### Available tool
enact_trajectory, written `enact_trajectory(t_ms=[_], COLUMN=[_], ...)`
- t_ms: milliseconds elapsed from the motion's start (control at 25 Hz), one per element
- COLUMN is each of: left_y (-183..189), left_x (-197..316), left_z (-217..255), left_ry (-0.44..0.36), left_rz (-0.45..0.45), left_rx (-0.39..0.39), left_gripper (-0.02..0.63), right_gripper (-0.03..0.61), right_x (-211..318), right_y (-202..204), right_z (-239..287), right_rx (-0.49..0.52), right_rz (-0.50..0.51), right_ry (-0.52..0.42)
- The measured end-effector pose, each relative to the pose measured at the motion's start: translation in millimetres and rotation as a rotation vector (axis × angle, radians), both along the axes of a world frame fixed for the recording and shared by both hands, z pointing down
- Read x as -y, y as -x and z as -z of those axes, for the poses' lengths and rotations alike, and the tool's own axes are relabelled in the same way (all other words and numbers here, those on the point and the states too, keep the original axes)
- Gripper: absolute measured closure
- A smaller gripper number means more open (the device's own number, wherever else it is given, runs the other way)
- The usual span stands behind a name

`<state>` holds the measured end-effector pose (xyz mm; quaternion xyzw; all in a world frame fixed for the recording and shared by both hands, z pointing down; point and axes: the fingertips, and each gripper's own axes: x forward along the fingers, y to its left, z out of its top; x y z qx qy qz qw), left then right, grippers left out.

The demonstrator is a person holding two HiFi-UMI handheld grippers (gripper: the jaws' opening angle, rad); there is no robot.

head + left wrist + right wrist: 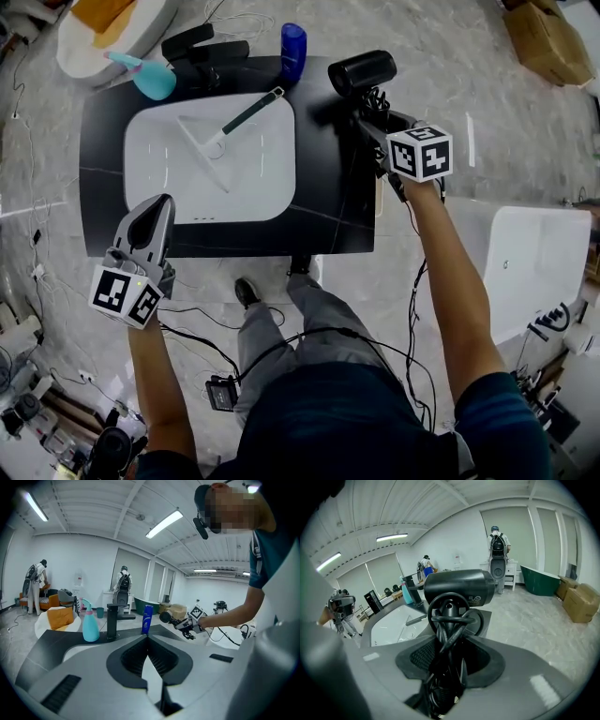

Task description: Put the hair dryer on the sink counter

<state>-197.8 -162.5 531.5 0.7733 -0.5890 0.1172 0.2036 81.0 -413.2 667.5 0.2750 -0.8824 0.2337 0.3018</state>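
A black sink counter (pixel 328 192) with a white basin (pixel 178 187) stands on a marble floor (pixel 525 131). Above its far right corner, the right gripper (pixel 373 117) pinches the hair dryer (pixel 361 70) by its handle and bunched cord. The handle runs along the jaws and the barrel lies crosswise, level. The left gripper (pixel 159 206) hangs at the near left corner, jaws pressed together, empty.

Smooth black counter (pixel 103 141), glossy white basin (pixel 262 178)

Hair dryer (pixel 362 71) — black, barrel level, cord bundled round the handle — held by its handle over the far right corner of the black sink counter (pixel 328 187).
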Motion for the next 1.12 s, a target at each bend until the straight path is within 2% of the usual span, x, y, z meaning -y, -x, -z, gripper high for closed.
enact_trajectory(t_ms=[360,560,1120], left_y=[1,-2,8], left_x=[1,12,-3], left_z=[-11,-21,-29], left_ry=[0.021,0.008,0.022], left_rz=[0.004,-0.022,-0.006], left_rx=[-0.004,-0.013,-0.035], left_gripper=[0.611,0.611,0.611], right_gripper=[0.405,0.405,0.388], right_x=[-3,5,-6], right_y=[9,3,16], right_z=[-20,-26,-55], right_rx=[-0.031,-0.054,-0.131], right_rz=[0.037,0.016,0.008], right_ry=[0.025,0.024,0.078])
